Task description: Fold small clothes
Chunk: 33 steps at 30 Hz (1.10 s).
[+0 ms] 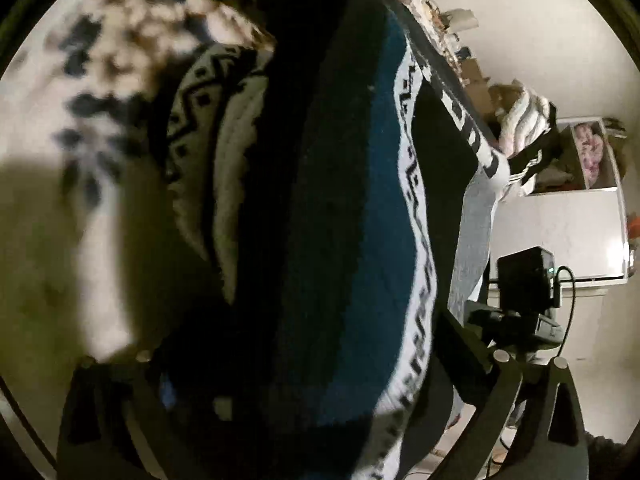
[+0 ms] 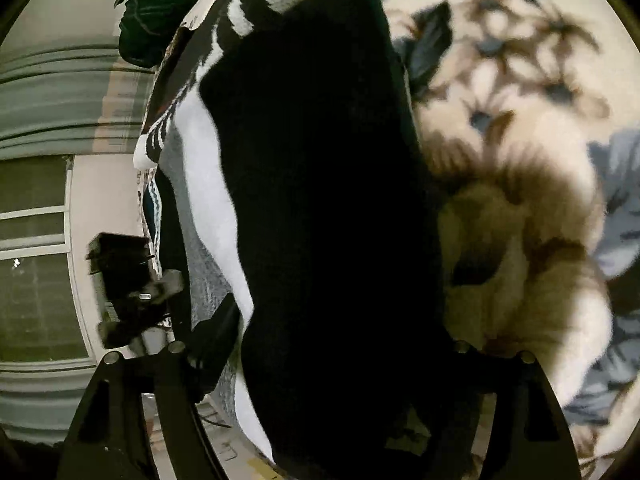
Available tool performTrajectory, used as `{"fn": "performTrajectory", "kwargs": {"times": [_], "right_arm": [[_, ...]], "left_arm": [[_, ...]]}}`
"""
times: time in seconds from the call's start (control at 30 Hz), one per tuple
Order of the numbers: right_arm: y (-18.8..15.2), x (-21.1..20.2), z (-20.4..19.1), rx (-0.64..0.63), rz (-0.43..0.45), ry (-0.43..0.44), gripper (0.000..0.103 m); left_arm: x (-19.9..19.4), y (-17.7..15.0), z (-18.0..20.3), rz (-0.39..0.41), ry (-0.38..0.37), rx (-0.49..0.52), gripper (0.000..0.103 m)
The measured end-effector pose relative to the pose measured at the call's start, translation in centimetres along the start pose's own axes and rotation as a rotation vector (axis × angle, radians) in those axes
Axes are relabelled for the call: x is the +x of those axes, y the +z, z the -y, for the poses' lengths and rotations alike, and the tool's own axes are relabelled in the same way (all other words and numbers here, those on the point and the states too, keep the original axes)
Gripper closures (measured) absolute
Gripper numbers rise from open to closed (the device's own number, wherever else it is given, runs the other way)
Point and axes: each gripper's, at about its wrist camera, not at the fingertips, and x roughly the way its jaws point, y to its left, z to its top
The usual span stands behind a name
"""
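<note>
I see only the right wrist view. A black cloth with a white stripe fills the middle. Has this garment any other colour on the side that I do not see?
Observer: Yes. In the left wrist view the garment has a teal band along it, edged by a white patterned trim.
Operator: And what stands in the room behind it on that side?
Observer: A white open shelf with pink cloth inside, against the wall.

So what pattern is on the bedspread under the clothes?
Cream bedspread with blue and brown flowers, clearest in the right wrist view.
</note>
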Motion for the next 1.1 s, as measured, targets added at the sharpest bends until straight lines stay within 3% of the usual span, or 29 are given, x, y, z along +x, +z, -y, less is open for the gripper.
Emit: {"fn": "performTrajectory", "kwargs": {"times": [0.1, 0.13, 0.17, 0.2, 0.23, 0.33, 0.53, 0.7, 0.87, 1.1], "right_arm": [[0.2, 0.5, 0.4, 0.013, -0.001, 0.048, 0.024], [0.1, 0.7, 0.3, 0.008, 0.002, 0.056, 0.025], [0.1, 1.0, 0.1, 0.006, 0.002, 0.077, 0.044], [0.0, 1.7, 0.1, 0.016, -0.01, 0.116, 0.065], [0.1, 1.7, -0.2, 0.021, -0.006, 0.111, 0.066], [-0.2, 1.1, -0.9, 0.019, 0.025, 0.118, 0.072], [-1.1, -1.2, -2.8, -0.011, 0.069, 0.141, 0.075], [-0.5, -4.0, -5.9, -0.066, 0.114, 0.167, 0.075], [1.9, -7.2, -9.6, -0.111, 0.165, 0.177, 0.075], [10.9, -10.3, -16.4, -0.146, 0.256, 0.175, 0.075]], "left_arm": [[0.3, 0.3, 0.5, 0.011, -0.014, -0.007, 0.0], [0.2, 0.1, 0.9, 0.023, -0.054, 0.003, 0.001], [0.3, 0.0, 1.3, 0.034, -0.096, 0.011, 0.007], [0.4, -0.2, 1.9, 0.044, -0.111, 0.022, 0.025], [0.6, -0.3, 2.6, 0.044, -0.106, 0.041, 0.044], [0.1, -0.2, 3.0, 0.068, -0.131, 0.026, 0.052], [-2.1, -0.8, 5.3, 0.098, -0.151, 0.058, 0.054], [-3.8, 1.2, 8.7, 0.141, -0.171, 0.094, 0.054], [-5.2, 6.3, 13.1, 0.173, -0.187, 0.128, 0.054], [-6.6, 16.2, 16.6, 0.21, -0.188, 0.145, 0.054]]}}
